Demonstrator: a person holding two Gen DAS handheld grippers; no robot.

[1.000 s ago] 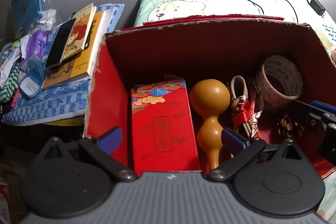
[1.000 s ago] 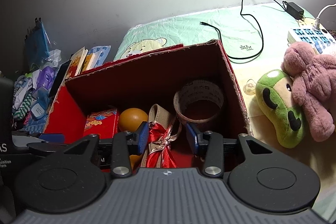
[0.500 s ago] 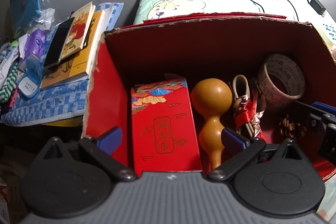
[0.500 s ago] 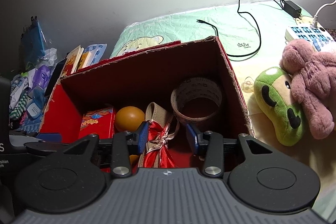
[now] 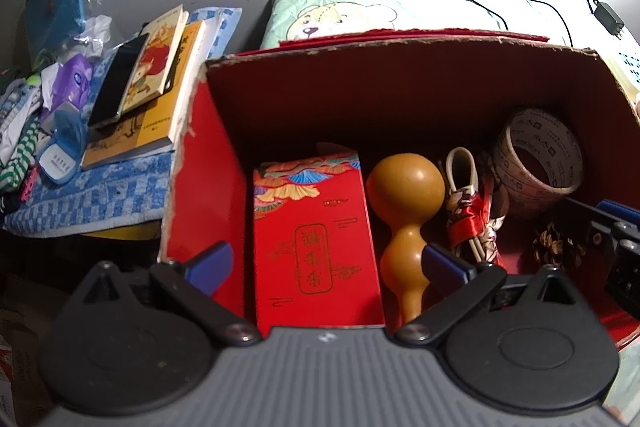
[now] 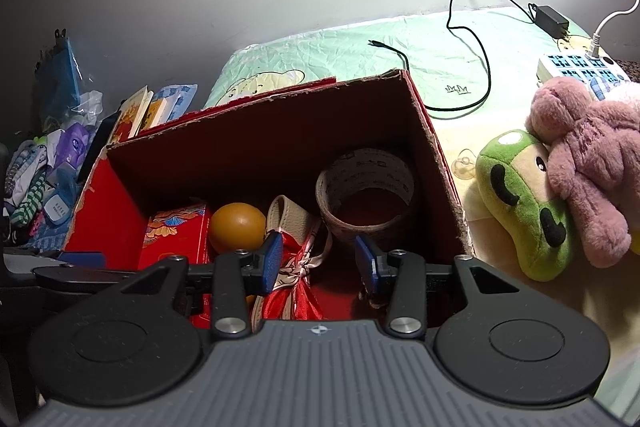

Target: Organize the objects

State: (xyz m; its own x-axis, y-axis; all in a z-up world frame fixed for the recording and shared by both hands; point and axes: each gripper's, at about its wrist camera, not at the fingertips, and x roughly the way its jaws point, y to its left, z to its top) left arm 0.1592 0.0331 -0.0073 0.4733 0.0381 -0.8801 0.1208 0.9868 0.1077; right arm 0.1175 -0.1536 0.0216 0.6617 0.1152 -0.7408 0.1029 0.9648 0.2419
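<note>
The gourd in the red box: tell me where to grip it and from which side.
Grip the gourd at its narrow waist, coming from above. It lies flat between the red packet and the ribbon bundle, so the waist probably leaves the most finger room.

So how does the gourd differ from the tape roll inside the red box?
The gourd is plain orange-brown; the tape roll is pale with printed text. The gourd is a closed two-bulb shape, while the roll is a ring with an open hole. The gourd lies beside the red packet mid-box; the roll sits in the far right corner. Both rest inside the box, ungripped.
</note>
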